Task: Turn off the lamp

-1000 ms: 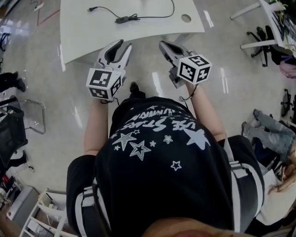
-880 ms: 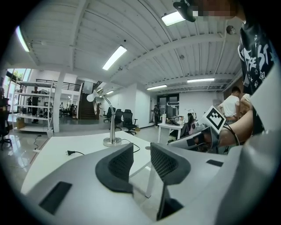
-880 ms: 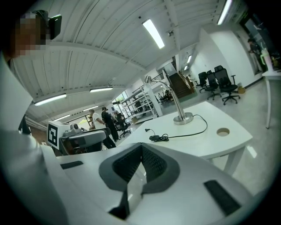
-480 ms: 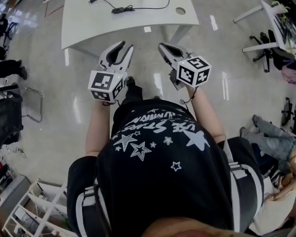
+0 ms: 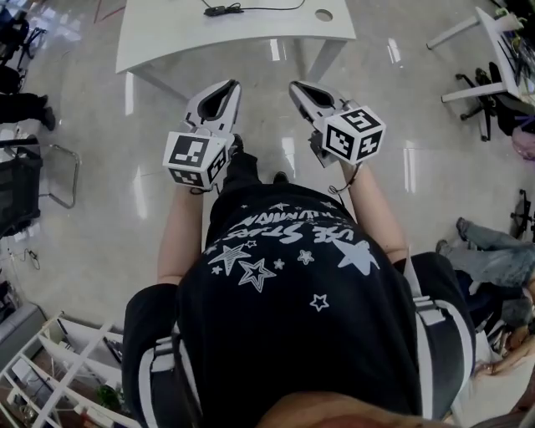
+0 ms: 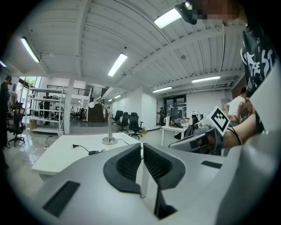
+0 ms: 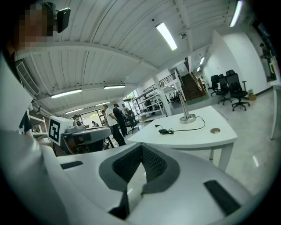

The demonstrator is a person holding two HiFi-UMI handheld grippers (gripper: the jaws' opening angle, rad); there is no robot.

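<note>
The desk lamp (image 6: 108,123) stands on the white table (image 6: 57,154), a thin metal stem on a round base; it also shows as the lamp (image 7: 182,105) in the right gripper view. Its cord with an inline switch (image 5: 219,10) lies on the table (image 5: 234,38) at the head view's top edge. My left gripper (image 5: 229,85) and right gripper (image 5: 299,87) are held side by side over the floor, well short of the table. The left jaws have just been closing; only a thin slit remains and nothing is between them. The right gripper's jaws meet, holding nothing.
A table leg (image 5: 322,58) stands ahead on the glossy floor. An office chair (image 5: 481,79) and another desk are at the right, a shelf unit (image 5: 50,376) at the lower left. People stand by a desk (image 7: 112,118). A person sits at the right (image 5: 493,251).
The table has slid toward the top of the head view, so both grippers are now farther from it. The left jaws have gone from wide apart to almost together.
</note>
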